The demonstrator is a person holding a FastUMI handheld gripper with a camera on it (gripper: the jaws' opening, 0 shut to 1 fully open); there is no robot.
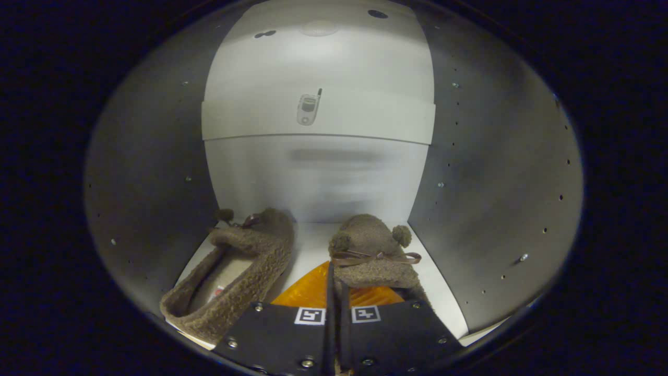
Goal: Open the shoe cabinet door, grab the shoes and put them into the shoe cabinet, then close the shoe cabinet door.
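A: Where are your shoes?
B: Left shoe [235,271] lies on the cabinet shelf [313,245]; your hand-held gripper [334,292] is clamped on the right shoe [373,250] beside it.

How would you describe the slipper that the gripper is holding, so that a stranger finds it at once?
Look inside the white cabinet, on its floor. Two brown fuzzy slippers lie there; the held slipper is just ahead of the gripper, whose fingers are closed on its heel. Unlike the other slipper, it shows two pompoms and a ribbon bow.
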